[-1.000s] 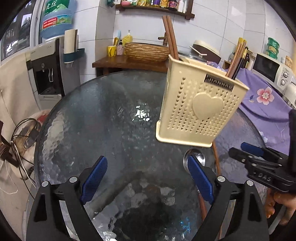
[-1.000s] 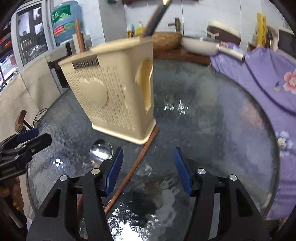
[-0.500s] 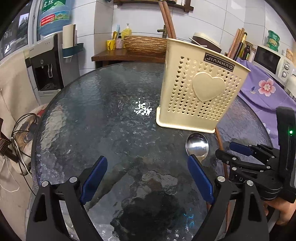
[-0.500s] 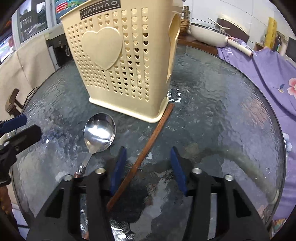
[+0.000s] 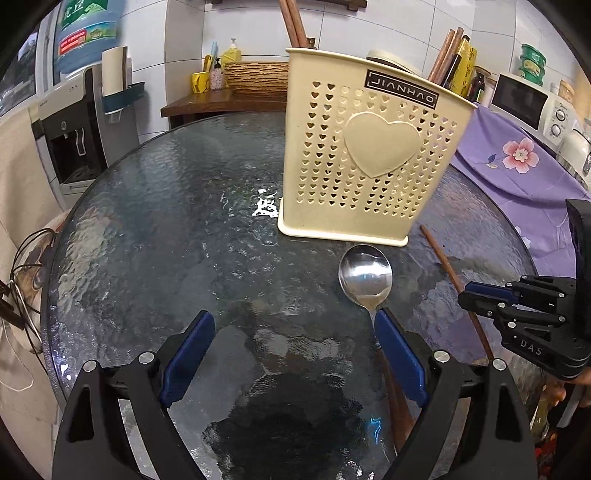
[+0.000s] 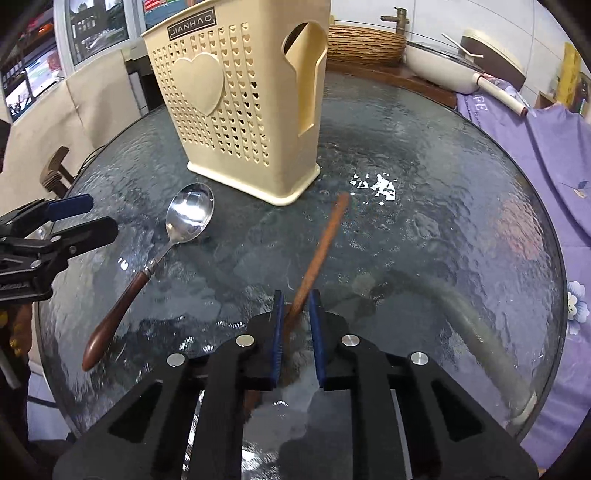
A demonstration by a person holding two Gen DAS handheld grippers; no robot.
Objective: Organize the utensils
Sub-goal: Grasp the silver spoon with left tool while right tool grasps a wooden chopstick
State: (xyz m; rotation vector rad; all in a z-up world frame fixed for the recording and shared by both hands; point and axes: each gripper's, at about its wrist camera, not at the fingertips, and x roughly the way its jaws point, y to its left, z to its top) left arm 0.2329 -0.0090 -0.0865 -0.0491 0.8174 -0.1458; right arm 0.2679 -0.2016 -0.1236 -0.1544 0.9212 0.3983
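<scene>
A cream perforated utensil holder [image 5: 365, 162] with a heart stands on the round glass table [image 5: 166, 229]; it also shows in the right wrist view [image 6: 236, 103]. Brown chopsticks [image 5: 293, 20] stick out of it. A steel spoon with a wooden handle [image 6: 155, 262] lies in front of it, its bowl [image 5: 365, 275] just beyond my left gripper [image 5: 295, 325], which is open and empty. A single brown chopstick [image 6: 321, 251] lies on the glass. My right gripper [image 6: 295, 299] has its jaws close around the chopstick's near part, and shows in the left wrist view [image 5: 480, 295].
A water dispenser [image 5: 74, 122] stands at far left. A wooden side table with a wicker basket [image 5: 255, 77] is behind. Purple flowered cloth [image 5: 517, 158] covers the counter at right, with a microwave [image 5: 532, 103]. A white pan [image 6: 454, 66] sits behind the table.
My right gripper has lowered to the lone chopstick and narrowed its jaws around it. My left gripper has dropped closer to the table, toward the spoon, still open.
</scene>
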